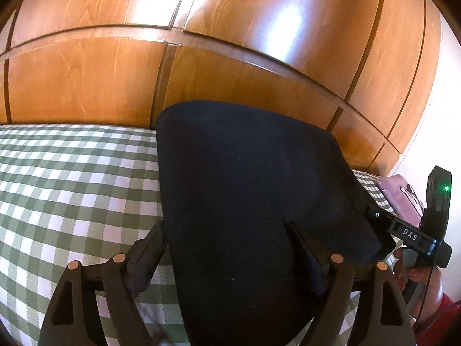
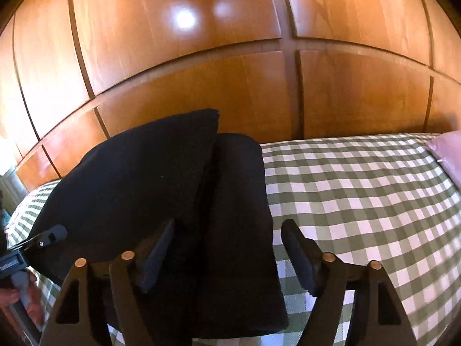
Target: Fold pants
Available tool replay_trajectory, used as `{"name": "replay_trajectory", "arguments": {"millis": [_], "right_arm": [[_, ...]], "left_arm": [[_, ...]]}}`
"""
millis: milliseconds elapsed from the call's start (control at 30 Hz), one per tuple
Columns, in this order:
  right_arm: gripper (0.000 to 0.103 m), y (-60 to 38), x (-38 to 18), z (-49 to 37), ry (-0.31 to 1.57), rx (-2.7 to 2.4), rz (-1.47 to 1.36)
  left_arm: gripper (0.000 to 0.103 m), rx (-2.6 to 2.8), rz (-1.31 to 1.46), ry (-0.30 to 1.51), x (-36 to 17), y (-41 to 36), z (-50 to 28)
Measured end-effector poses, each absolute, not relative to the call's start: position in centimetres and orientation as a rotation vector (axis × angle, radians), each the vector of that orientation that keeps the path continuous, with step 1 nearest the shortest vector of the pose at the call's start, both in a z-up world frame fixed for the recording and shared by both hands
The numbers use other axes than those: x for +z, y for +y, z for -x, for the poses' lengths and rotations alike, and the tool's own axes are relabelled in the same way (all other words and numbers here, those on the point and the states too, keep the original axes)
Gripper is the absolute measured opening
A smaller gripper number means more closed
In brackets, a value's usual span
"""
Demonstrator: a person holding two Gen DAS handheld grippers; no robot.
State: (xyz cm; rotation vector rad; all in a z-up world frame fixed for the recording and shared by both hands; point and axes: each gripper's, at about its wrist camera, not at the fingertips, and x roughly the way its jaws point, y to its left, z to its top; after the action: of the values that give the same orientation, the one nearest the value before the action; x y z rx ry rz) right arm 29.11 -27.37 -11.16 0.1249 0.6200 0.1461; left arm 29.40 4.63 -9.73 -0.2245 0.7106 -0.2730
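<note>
Folded dark navy fabric pants (image 1: 247, 190) lying flat on the green-and-white checked bed cover (image 1: 72, 178), long axis running from 6 o'clock to 12 o'clock, far end just beside the glossy wooden panelled headboard (image 1: 95, 80). In the right wrist view, same pants (image 2: 161, 190) seen as two stacked layers leaning toward 11 o'clock. Left gripper (image 1: 227, 248) spread wide, pads at both sides of the cloth, near edge between them, not pinching. Right gripper (image 2: 227, 248) also spread, holding nothing, left finger over the fabric, right finger over the cover. Pink cushion (image 1: 400, 196) at 3 o'clock.
</note>
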Motion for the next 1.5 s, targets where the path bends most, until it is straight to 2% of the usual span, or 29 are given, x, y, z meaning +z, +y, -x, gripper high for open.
{"name": "replay_trajectory", "arguments": {"millis": [233,533,933,1333,1500], "right_arm": [[0.087,-26.7,-9.8,-26.3,0.526,0.052,-0.070],[0.087,-27.6,-9.4,-21.7,0.510,-0.027,-0.151],[0.094,-24.3,-8.5,-12.7,0.517,-0.005,-0.150],[0.095,-21.1,-6.9,-4.9,0.508,0.002,-0.091],[0.095,-21.0,-5.7,-2.7,0.475,-0.017,-0.051]], "left_arm": [[0.085,-0.105,0.084,0.635,-8.0,2.7,-26.2],[0.085,0.028,0.092,0.550,-7.0,2.3,-20.5],[0.085,0.066,0.127,0.567,-5.7,1.6,-13.8],[0.085,0.065,0.147,0.597,-3.5,0.6,-5.7],[0.085,0.004,0.147,0.631,-2.1,0.1,-5.5]]}}
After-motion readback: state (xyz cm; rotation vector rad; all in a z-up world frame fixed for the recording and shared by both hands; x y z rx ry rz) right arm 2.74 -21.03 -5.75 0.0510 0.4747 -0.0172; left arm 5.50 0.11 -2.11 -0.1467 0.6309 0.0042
